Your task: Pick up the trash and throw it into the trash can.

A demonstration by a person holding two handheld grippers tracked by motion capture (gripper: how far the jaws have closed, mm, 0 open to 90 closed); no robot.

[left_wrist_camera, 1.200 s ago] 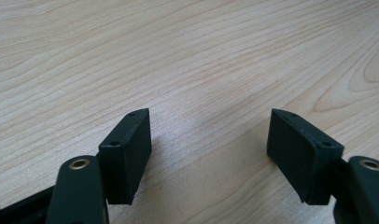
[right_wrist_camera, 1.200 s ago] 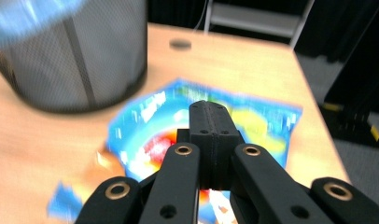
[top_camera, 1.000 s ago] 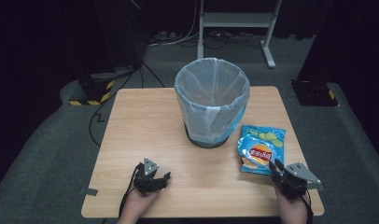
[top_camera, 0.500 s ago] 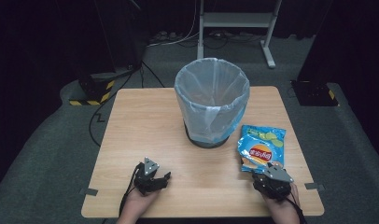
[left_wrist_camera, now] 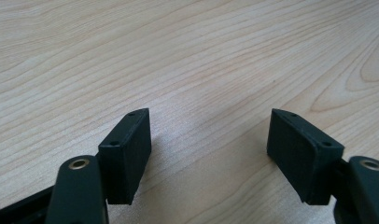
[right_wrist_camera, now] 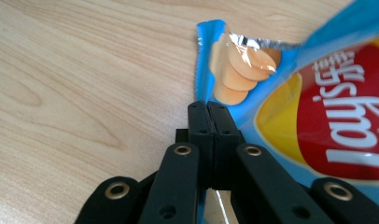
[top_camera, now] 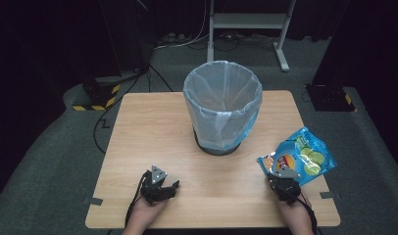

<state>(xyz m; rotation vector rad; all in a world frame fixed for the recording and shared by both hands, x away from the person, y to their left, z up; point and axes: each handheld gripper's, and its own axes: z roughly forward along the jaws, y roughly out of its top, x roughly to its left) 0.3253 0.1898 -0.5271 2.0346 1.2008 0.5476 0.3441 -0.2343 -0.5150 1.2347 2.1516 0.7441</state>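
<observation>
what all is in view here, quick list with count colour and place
bin: 1, dark with a pale blue liner, upright near the middle of the table, toward the far edge
crisp bag: 1, blue with red and yellow logo, near the table's right edge, lifted at one corner
table: 1, light wood
metal stand: 1, grey, on the floor beyond the table
black and yellow striped block: 1, floor at far left
cables: several, floor behind the table
left gripper: 1, black, jaws apart over bare wood, near front left
right gripper: 1, black, jaws closed on the crisp bag's edge
</observation>
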